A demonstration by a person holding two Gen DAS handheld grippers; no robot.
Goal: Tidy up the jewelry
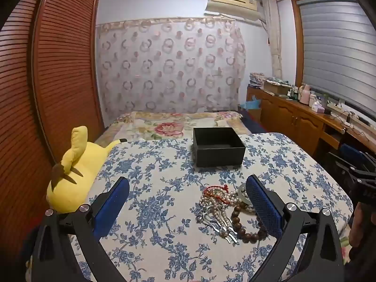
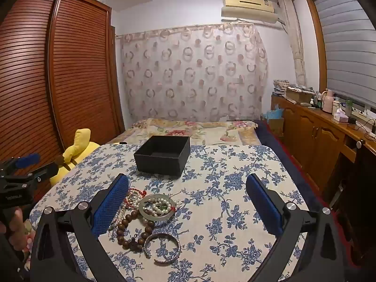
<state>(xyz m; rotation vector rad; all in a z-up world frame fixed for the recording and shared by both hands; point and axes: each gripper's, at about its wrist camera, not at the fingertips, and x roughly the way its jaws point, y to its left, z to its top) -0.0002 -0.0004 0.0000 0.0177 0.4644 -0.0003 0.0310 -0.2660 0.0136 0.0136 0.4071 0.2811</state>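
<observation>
While both grippers hover above the floral tabletop [image 1: 145, 211], we see the left gripper [image 1: 188, 185] and right gripper [image 2: 188, 184] w/ fingers spread wide, grasping nothing. Jewelry pile [image 2: 150, 213] lies near the front edge: pearl strands [image 1: 216, 211], wooden bead bracelet [image 2: 131, 232], pale bangle [image 2: 157, 207], silver cuff [image 2: 162, 248]. Black box [image 1: 217, 146] sits open beyond the pile, apart from it.
</observation>
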